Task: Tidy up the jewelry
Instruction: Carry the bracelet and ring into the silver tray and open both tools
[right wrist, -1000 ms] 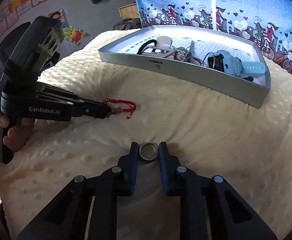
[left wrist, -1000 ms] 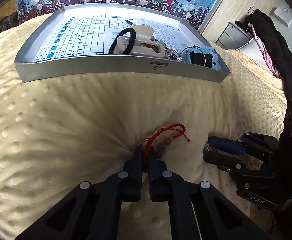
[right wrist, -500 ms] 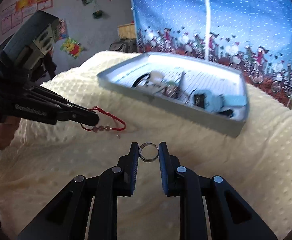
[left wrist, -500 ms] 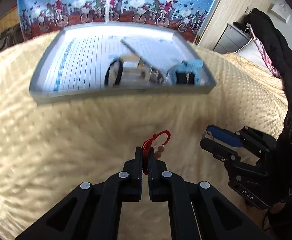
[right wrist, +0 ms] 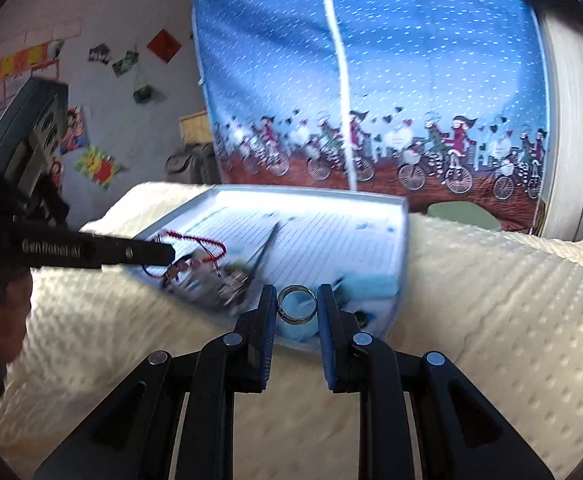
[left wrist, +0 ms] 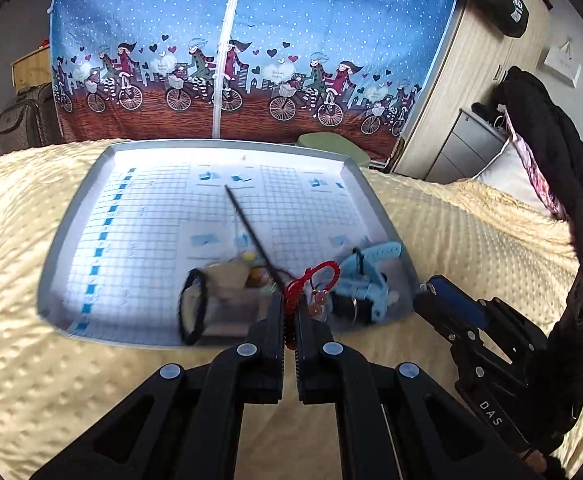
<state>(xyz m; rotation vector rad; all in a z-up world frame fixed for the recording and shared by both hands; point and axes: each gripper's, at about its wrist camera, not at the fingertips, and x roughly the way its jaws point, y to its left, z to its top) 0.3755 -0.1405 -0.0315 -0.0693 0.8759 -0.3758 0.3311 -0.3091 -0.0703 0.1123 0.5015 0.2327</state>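
Left fingers (left wrist: pixel 290 312) pinch braided red cord bracelet (left wrist: pixel 311 280); right fingers (right wrist: pixel 296 304) clamp round metal ring (right wrist: pixel 297 304) — above grey tray (left wrist: pixel 71 216).

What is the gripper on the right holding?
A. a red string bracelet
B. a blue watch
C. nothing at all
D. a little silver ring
D: in the right wrist view the right gripper is shut on a little silver ring, pinched between its two fingers; the red string bracelet is in the left gripper instead.
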